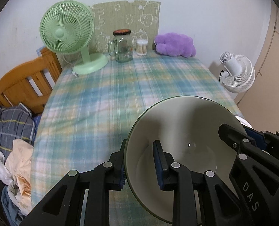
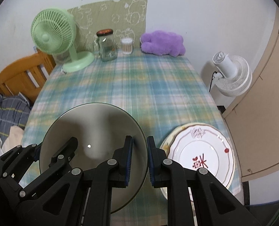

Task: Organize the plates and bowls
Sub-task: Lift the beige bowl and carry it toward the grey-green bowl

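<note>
A grey-green bowl (image 1: 184,131) is held over the near part of the plaid table. My left gripper (image 1: 140,166) is shut on its left rim, one finger inside and one outside. My right gripper (image 2: 140,162) is shut on its right rim; the bowl (image 2: 94,131) fills the left of the right wrist view. The right gripper (image 1: 239,137) also shows in the left wrist view at the bowl's right rim. The left gripper (image 2: 54,150) shows in the right wrist view at the bowl's left rim. A stack of white floral plates (image 2: 201,150) lies on the table right of the bowl.
At the table's far edge stand a green fan (image 1: 67,30), a glass jar mug (image 1: 122,46), a cotton swab tub (image 1: 141,47) and a purple plush (image 1: 175,45). A white fan (image 2: 231,75) stands right of the table. A wooden bed frame (image 1: 24,82) and bedding are left.
</note>
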`<state>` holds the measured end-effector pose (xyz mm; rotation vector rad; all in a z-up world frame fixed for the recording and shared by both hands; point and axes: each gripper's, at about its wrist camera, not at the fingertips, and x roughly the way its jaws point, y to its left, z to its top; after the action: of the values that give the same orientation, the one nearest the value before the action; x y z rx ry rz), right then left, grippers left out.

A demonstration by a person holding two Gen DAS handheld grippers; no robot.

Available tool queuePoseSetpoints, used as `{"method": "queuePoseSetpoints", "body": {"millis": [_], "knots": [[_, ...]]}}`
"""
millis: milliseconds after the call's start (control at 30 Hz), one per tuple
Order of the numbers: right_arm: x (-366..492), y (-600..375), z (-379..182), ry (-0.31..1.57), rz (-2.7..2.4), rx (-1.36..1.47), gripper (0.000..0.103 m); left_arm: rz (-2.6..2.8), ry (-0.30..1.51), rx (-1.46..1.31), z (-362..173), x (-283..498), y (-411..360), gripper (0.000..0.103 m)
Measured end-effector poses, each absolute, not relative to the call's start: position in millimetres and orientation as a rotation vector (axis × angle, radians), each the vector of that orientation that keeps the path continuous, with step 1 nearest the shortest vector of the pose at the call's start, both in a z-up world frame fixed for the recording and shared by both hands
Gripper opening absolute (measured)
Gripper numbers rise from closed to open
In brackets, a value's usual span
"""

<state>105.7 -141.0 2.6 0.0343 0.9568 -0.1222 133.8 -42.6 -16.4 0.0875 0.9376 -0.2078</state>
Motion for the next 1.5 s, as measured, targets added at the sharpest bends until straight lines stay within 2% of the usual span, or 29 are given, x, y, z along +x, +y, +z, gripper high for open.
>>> {"method": "queuePoseSetpoints", "body": {"millis": [500, 1000, 1500], "knots": [[100, -146, -27, 1.033, -0.142, 0.019, 0.019, -0.217, 0.996, 0.066, -44, 129, -48, 0.023], [119, -154, -37, 1.078, -0.129, 0.061, 0.020, -0.176, 1.014, 0.106, -39, 134, -52, 0.023], [131, -148, -53, 1.143, -0.072, 0.043, 0.020, -0.120, 1.129, 0.097, -63, 147, -51, 0.023]]}}
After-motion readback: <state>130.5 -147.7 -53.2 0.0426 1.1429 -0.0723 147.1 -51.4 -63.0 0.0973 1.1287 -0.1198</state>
